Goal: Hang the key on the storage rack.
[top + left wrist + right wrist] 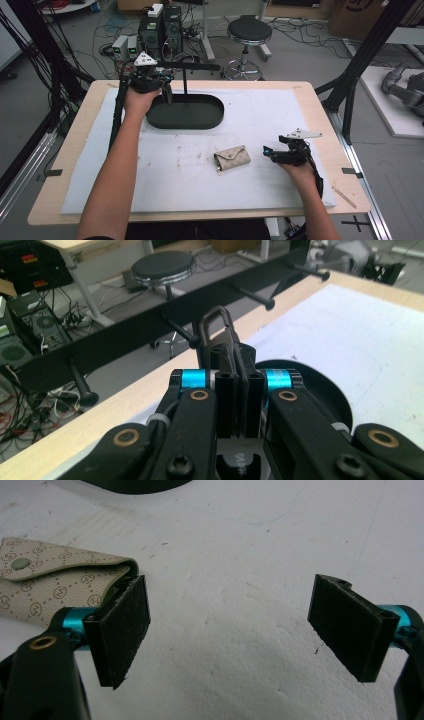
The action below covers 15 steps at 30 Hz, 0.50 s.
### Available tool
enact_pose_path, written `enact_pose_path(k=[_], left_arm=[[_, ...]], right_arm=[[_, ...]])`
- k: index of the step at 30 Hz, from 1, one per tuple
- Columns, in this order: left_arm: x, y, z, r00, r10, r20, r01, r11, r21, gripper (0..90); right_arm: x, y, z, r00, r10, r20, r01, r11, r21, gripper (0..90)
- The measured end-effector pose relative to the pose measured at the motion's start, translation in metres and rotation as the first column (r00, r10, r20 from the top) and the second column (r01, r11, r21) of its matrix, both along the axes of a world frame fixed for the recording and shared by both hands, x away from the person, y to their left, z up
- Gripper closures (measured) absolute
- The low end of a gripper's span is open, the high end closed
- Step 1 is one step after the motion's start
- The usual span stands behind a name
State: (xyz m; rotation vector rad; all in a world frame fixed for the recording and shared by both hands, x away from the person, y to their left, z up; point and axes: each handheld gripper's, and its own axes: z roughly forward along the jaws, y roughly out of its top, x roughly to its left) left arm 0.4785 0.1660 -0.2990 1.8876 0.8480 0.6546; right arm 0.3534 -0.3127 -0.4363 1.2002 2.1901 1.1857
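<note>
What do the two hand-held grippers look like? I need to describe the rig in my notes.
Both the left gripper and the right gripper are black, each topped by a pale grey three-cornered plate, with a black cable trailing off. Close up, the jaws carry flat black pads, bright blue sleeves behind them and brass-coloured rivets on the linkage. The forearms are bare, with no sleeves in sight.

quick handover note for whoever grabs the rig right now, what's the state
Left tongs: shut on a dark metal clip, held up by the black peg rack above its oval base.
Right tongs: open, empty, low over the white mat beside the beige pouch.
Done: clip picked up.
Left: clip is not yet on a peg, probably hang it; pouch still lies on the mat.
</note>
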Motion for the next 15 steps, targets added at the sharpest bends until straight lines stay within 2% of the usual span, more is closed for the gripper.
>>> enact_pose_path(k=[2, 6, 7, 8, 11, 15], left_arm=[[0.0005, -0.0011, -0.0024, 0.9998, 0.019, 0.001, -0.019, 0.9995, 0.025, 87.8], [-0.0006, 0.0029, -0.0039, 0.9997, 0.025, 0.001, -0.025, 0.9997, -0.007, 87.9], [-0.0022, 0.0028, -0.0025, 0.9998, 0.019, 0.004, -0.019, 0.9998, -0.008, 87.8], [-0.0052, 0.0012, 0.0001, 0.9998, 0.013, 0.015, -0.013, 0.9999, 0.009, 87.8], [-0.0068, 0.0017, 0.0016, 0.9998, 0.013, 0.015, -0.013, 0.9998, 0.014, 87.8], [-0.0088, 0.0082, 0.0017, 0.9996, 0.025, 0.013, -0.024, 0.9997, -0.003, 87.8]], right_arm=[[-0.0004, -0.0005, 0.0, 1.0, 0.002, 0.001, -0.002, 1.0, -0.001, 17.4], [-0.0009, -0.0016, 0.0002, 1.0, -0.003, -0.003, 0.003, 1.0, 0.004, 17.4], [-0.0007, -0.0018, -0.0001, 1.0, -0.002, -0.001, 0.002, 1.0, 0.003, 17.4], [-0.0001, -0.0019, -0.0005, 1.0, -0.002, 0.001, 0.002, 1.0, 0.001, 17.4], [0.0003, -0.001, -0.0009, 1.0, -0.002, -0.005, 0.002, 1.0, 0.002, 17.4], [-0.0006, 0.0003, -0.0005, 1.0, 0.004, -0.001, -0.004, 1.0, -0.002, 17.4]])
